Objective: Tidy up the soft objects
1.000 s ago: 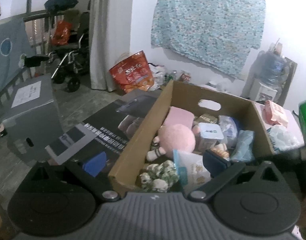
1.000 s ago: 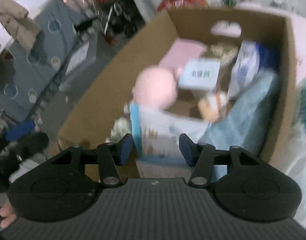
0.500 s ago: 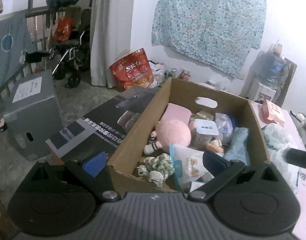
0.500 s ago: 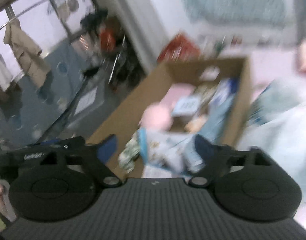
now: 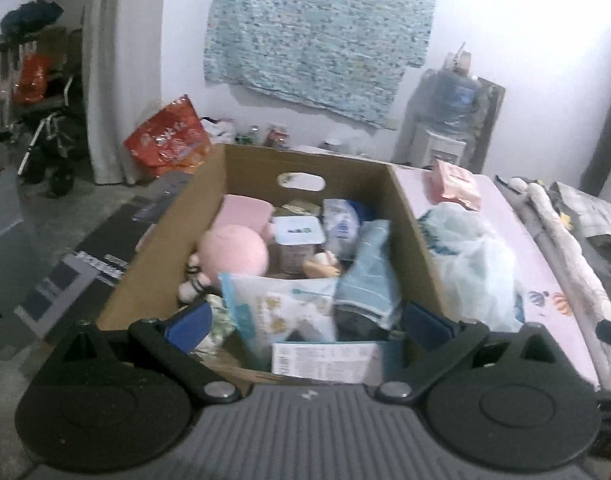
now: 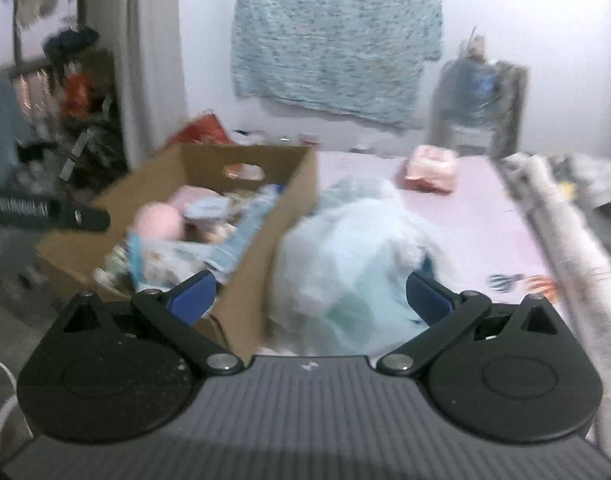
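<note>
The right hand-held gripper [image 6: 309,294] has its jaws spread wide and opening further, with nothing gripped between the blue pads; it looks over the near edge of the bed at a crumpled pale-blue plastic bag [image 6: 345,248]. That bag lies on the pink bed sheet [image 6: 485,216], right up against the right-hand wall of the cardboard box [image 6: 289,184]. Whether the pads touch the bag I can't tell, it's all a bit blurry.

The left hand-held gripper [image 5: 305,322] is wide open too and empty, hanging just over the near edge of the box. The box is already pretty stuffed: a round pink plush [image 5: 233,252] on the left side, a white snack pouch with blue trim [image 5: 281,310] at the near wall, a folded blue towel [image 5: 367,276] along the right wall, and a pink pad [image 5: 247,210] toward the far wall under the handle cutout.

A pink wipes pack [image 6: 429,168] sits well apart from the bag, toward the bed's far edge. A rolled grey blanket [image 6: 561,232] runs down the bed's right edge. The box sits at the bed's left edge.
</note>
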